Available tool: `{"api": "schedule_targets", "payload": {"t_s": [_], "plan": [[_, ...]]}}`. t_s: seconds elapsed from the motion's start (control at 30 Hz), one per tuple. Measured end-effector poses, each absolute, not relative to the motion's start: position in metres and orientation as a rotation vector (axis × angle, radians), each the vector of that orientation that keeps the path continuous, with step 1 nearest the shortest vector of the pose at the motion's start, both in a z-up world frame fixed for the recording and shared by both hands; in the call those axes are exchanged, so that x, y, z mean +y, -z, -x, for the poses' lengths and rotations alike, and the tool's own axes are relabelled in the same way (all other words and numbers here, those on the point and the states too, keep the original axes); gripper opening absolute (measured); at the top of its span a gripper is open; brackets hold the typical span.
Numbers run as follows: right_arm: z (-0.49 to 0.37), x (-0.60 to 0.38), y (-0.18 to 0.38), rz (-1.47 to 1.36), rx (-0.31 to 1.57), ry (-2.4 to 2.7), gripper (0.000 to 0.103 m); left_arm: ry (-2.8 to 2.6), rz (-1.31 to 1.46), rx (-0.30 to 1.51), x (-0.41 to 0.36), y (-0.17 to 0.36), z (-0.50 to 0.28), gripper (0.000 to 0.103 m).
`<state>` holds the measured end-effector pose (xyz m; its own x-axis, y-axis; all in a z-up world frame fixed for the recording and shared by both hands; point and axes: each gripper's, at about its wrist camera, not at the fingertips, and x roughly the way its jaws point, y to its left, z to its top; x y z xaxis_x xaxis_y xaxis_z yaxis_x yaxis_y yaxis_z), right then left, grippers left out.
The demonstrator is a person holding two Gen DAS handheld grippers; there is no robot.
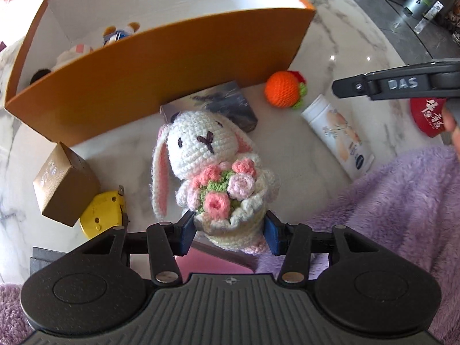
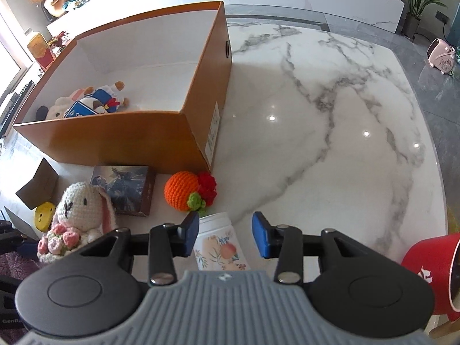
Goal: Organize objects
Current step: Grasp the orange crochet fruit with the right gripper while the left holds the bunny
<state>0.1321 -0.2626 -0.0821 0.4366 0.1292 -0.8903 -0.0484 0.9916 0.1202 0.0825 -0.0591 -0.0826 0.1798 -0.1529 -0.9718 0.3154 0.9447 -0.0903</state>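
A white crochet bunny (image 1: 207, 143) with a pink flower bouquet is in my left gripper (image 1: 230, 234), whose blue pads press on both sides of its base. In the right wrist view the bunny (image 2: 77, 204) stands at the lower left, in front of the orange box (image 2: 115, 141). My right gripper (image 2: 227, 234) hangs open over a white printed tube (image 2: 218, 244) that lies on the marble table (image 2: 330, 132). The tube sits by the left pad, with a clear gap to the right pad. A finger (image 1: 373, 84) of the right gripper shows above the tube (image 1: 339, 138).
The orange box (image 1: 172, 66) holds several plush toys (image 2: 97, 103). In front of it lie a dark flat box (image 2: 126, 189), an orange crochet ball (image 2: 181, 191), a small brown box (image 1: 63, 184) and a yellow tape measure (image 1: 100, 212). A red cup (image 2: 425, 267) stands right. A purple fluffy sleeve (image 1: 402, 201) is near.
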Motion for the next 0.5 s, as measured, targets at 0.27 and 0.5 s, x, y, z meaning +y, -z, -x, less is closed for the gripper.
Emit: {"api": "schedule_targets", "payload": {"t_s": [0.27,0.5], "plan": [[-0.152,-0.273,0.091,-0.161,1.153,-0.132,0.052,0.312,-0.05,1.371,-0.055,0.094,-0.088,0.064],[-0.169,-0.251,0.103,-0.192,1.176,-0.23,0.052,0.29,0.045,1.357,-0.044,0.098,-0.091,0.07]]}}
